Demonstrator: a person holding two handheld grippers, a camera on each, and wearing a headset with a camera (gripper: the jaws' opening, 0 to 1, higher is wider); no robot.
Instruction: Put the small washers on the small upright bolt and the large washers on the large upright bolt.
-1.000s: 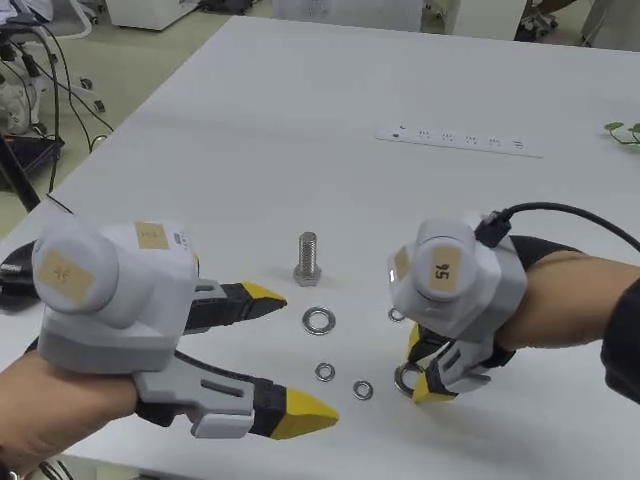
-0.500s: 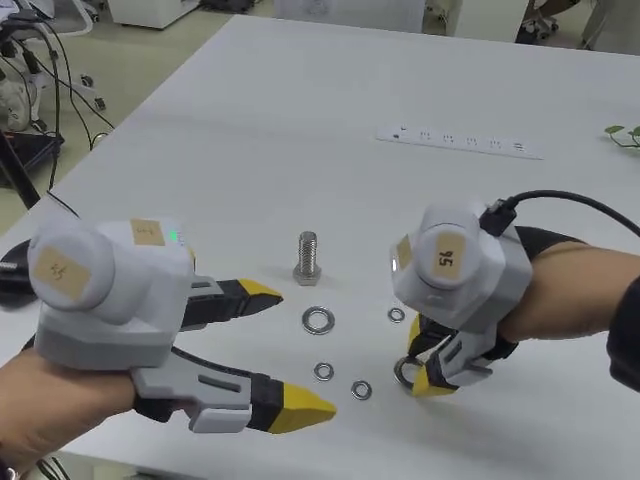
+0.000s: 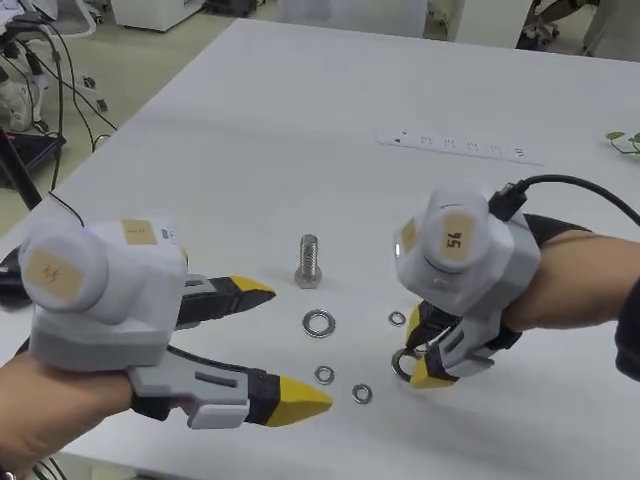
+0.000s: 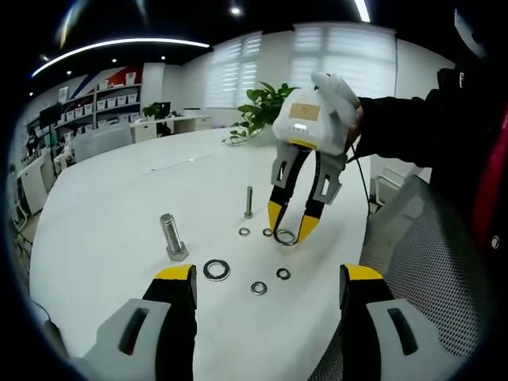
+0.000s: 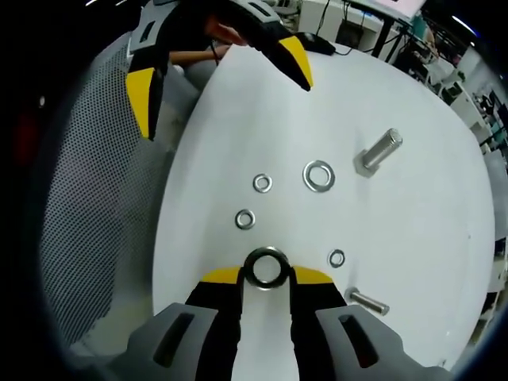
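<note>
Left tongs (image 3: 288, 346) gape wide over the tabletop's (image 3: 250, 120) near edge. The big bolt (image 3: 309, 260) stands upright at centre, with a big washer (image 3: 319, 323) and small washers (image 3: 324, 375) lying flat in front of it. Right tongs (image 3: 418, 356) pinch a second big washer (image 5: 265, 267) (by its rim), near the small bolt (image 5: 367, 301).

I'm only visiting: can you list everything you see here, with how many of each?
Table: one, white, under everything.
Large bolt: one, silver, upright mid-table.
Small bolt: one, silver, upright near the right gripper.
Large washers: two, silver; one flat by the large bolt, one in the right gripper's jaws.
Small washers: three, silver, flat on the table; others.
Power strip: one, white, far side.
Plant: one, green, beyond the table.
Left gripper: grey, yellow tips, open.
Right gripper: same colours, shut.
</note>
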